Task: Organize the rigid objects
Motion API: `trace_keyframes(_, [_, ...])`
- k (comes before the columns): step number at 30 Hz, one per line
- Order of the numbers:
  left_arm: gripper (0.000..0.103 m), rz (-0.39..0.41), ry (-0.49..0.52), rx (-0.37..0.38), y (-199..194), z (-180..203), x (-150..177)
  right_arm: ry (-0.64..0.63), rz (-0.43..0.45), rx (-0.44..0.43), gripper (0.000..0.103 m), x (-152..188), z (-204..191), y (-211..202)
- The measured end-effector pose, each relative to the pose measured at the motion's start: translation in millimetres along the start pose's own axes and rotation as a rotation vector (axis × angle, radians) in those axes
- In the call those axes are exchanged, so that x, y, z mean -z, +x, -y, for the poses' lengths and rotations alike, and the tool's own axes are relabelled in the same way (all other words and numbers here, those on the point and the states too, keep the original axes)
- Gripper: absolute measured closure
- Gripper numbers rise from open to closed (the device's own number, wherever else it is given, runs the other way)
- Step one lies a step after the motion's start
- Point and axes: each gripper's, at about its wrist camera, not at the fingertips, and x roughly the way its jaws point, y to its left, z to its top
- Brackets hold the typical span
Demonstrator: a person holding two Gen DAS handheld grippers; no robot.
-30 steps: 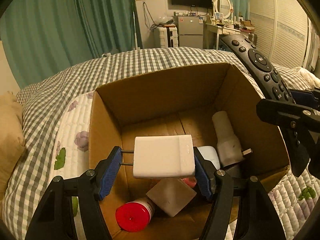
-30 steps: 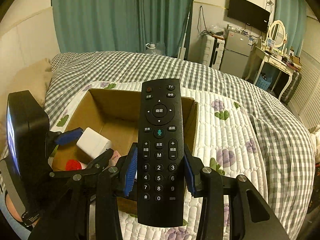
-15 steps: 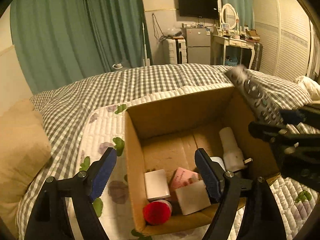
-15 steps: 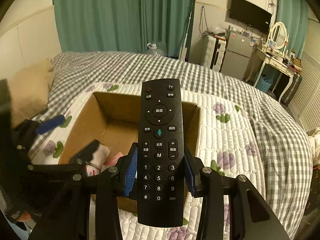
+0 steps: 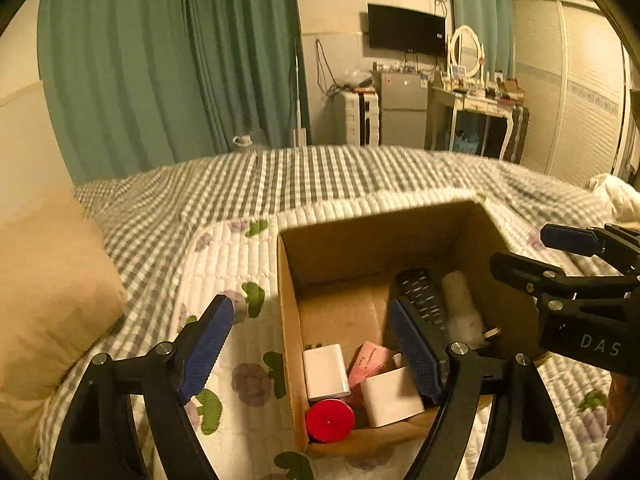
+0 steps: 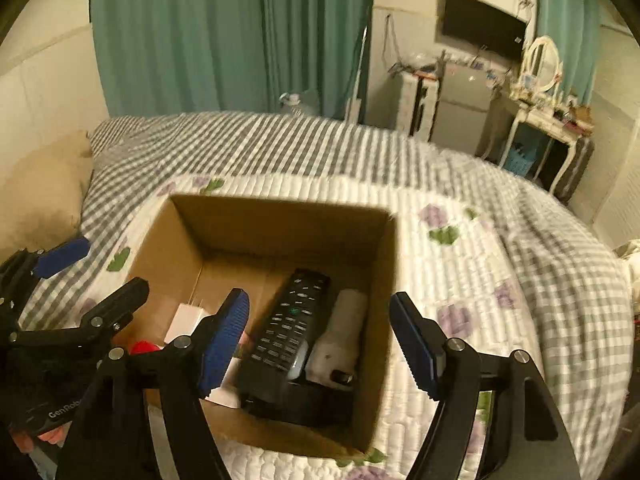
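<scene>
Off to the left a tan pillow (image 5: 44, 304) lies on the checked bedspread (image 5: 280, 184), and the left gripper (image 5: 316, 354) hangs above the quilt with its jaws apart and nothing between them; the white charger (image 5: 326, 372) it held a moment ago now lies in the cardboard box (image 6: 376, 320), beside a red cap (image 5: 330, 420) and a pink carton (image 5: 370, 362). Further right, the right gripper (image 6: 320, 340) is opening, its jaws clear of the black remote (image 6: 290, 320), which a second ago stood clamped upright and now rests inside the box against a white tube (image 6: 340, 332). Both pieces look put away, so each hand seems free for whatever is left.
</scene>
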Motion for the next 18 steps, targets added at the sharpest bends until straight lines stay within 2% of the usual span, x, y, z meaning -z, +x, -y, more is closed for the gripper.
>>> trace_keyframes(7, [0.020,0.137,0.013,-0.025,-86.1,4.2,-24.6,-0.011,0.141,0.028,0.031,-18.5,-6.1,-93.7])
trace_keyframes(12, [0.014,0.240,0.014,-0.036,-148.3,0.2,-34.8,-0.025,0.219,0.042,0.031,-21.6,-12.9,-168.3])
trace_keyframes(14, [0.008,0.274,0.019,-0.033,-170.3,-0.9,-34.1,-0.021,0.248,0.041,0.031,-20.0,-13.8,-192.1])
trace_keyframes(16, [0.002,0.311,0.021,-0.029,-188.3,-1.1,-29.8,-0.012,0.279,0.038,0.026,-14.1,-16.4,-215.2])
trace_keyframes(18, [0.000,0.376,0.020,-0.011,-205.7,-1.0,-19.7,-0.007,0.343,0.043,0.006,0.2,-19.3,-237.9])
